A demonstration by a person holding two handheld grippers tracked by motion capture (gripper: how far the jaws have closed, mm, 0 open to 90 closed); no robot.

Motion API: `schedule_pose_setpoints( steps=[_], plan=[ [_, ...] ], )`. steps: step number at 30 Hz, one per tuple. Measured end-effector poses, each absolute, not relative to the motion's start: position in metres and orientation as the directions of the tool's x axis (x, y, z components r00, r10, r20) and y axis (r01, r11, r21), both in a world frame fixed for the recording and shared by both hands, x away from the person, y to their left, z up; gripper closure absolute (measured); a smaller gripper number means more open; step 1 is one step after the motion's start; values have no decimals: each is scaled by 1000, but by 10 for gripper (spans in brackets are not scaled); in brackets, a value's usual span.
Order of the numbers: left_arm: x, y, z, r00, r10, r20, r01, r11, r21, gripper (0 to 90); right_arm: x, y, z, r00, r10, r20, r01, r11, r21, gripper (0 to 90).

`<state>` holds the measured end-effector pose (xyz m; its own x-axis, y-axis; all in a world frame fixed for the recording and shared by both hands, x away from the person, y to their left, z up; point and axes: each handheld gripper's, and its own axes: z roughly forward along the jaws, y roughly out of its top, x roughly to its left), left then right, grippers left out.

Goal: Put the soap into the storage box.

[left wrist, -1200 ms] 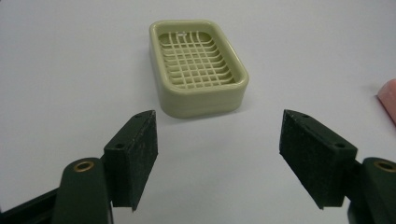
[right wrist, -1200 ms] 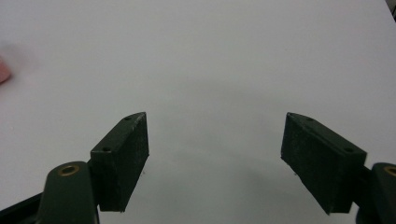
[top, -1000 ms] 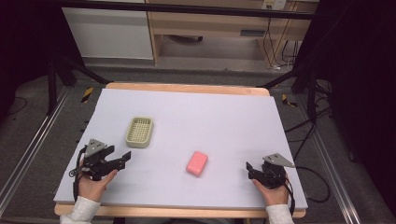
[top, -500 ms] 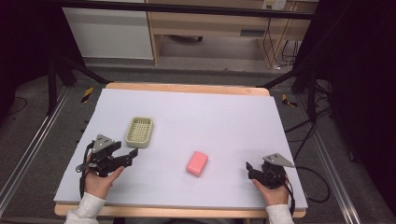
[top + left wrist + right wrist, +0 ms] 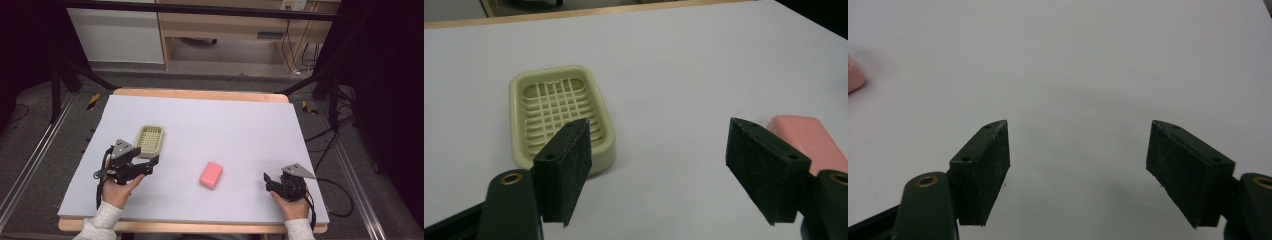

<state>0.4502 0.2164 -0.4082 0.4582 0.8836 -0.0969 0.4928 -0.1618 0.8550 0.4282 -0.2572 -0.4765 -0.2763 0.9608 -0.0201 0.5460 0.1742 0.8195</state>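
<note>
- The left gripper (image 5: 150,164) hovers just beside the near end of the soap dish (image 5: 150,138); its jaws stand apart with nothing between them and have just been opening wider.
- From the left gripper view, the left pad (image 5: 566,165) overlaps the near right corner of the soap dish (image 5: 559,117), while the right pad (image 5: 764,167) sits in front of the pink soap bar (image 5: 809,142).
- The right gripper (image 5: 268,180) rests low at the near right of the table (image 5: 240,120), jaws likewise apart and empty, well apart from the bar.
- Risk, as a judgement: the left gripper sits between two possible targets. If it comes down as it stands, one pad could clip the dish rim and shove the light dish along the smooth table instead of gripping it.
- A second risk: the bar looks slick and rounded, so a pinch across its corners rather than its flat sides could squirt it out.
- A third: the jaws may not stand wide enough to span the dish across its width, so a grip on one rim wall seems safer.
- The soap dish lies flat, open side up, left of centre; its long axis runs nearly away from the person, tilted slightly right.
- The soap bar (image 5: 211,174) lies flat near the middle of the near half; its long axis runs from near-left to far-right.
</note>
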Motion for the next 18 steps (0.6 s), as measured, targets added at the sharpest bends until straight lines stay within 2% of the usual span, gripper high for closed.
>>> schedule_pose_setpoints(
  steps=[18],
  plan=[
    [459,174,-404,517,852,-85,484,-209,849,253,429,-256,-476,-282,959,-10,555,172,814,253]
  ],
)
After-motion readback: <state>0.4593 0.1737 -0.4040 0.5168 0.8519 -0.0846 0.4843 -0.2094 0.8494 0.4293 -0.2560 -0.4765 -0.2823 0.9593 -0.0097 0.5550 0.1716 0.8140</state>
